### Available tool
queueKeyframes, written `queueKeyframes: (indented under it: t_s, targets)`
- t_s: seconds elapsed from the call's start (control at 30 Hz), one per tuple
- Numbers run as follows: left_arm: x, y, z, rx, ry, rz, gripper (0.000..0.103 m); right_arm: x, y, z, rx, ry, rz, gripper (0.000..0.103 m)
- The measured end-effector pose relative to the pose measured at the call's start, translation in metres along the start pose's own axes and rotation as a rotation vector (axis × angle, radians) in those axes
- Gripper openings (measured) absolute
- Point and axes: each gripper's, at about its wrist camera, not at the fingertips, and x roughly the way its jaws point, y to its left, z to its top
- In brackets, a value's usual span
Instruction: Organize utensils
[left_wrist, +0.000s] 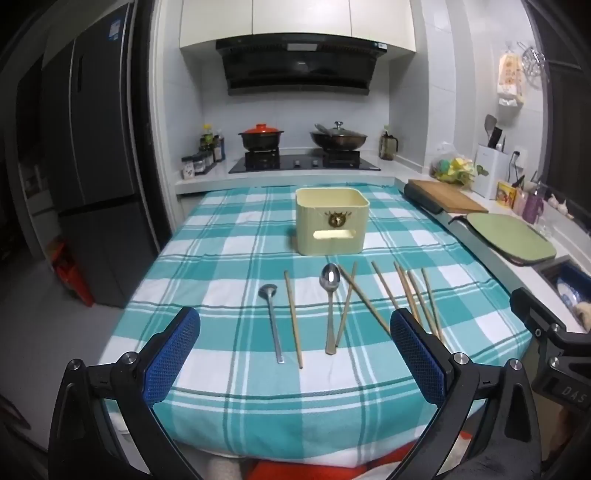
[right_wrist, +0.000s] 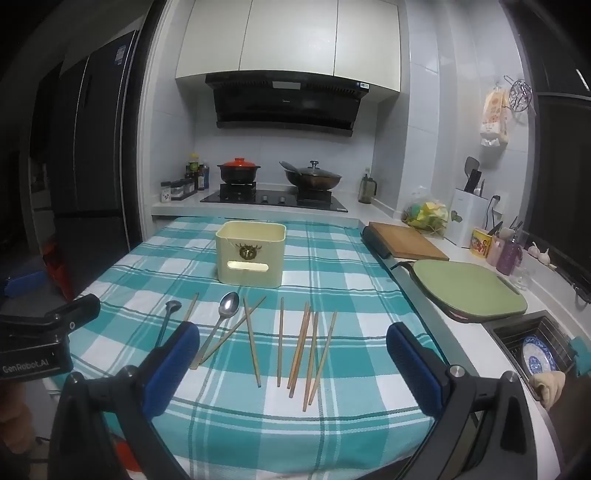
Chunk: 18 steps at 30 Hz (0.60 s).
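Nothing is gripped yet in the left wrist view: the left hand-held gripper (left_wrist: 295, 354) hangs wide and empty at the desk's (left_wrist: 207, 406) near edge, with the ladle (left_wrist: 272, 321), spoon (left_wrist: 330, 306) and chopsticks (left_wrist: 384, 299) lying loose before the cream holder (left_wrist: 332, 221), so the first pick is probably due (likely the ladle). From the right wrist view, the right hand-held gripper (right_wrist: 291, 365) is equally wide and empty over the right-hand chopsticks (right_wrist: 308, 354); open cloth reaches to the holder (right_wrist: 251, 254), while the desk's right edge borders a green board (right_wrist: 469, 288).

Glossy metal spoon (left_wrist: 330, 280), wooden chopsticks (right_wrist: 314, 354), checked cloth (left_wrist: 236, 236).
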Motion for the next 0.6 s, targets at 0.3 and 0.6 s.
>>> queueKeyframes:
  t_s: [0.3,0.6]
  targets:
    - [0.004,-0.005,0.001,0.011,0.006,-0.001,0.103,0.007,-0.008,-0.003,0.018,0.034,-0.022,0.103]
    - [0.007,-0.006,0.001,0.016,0.012,0.001,0.103,0.015,-0.011,-0.004,0.028,0.051,-0.018,0.103]
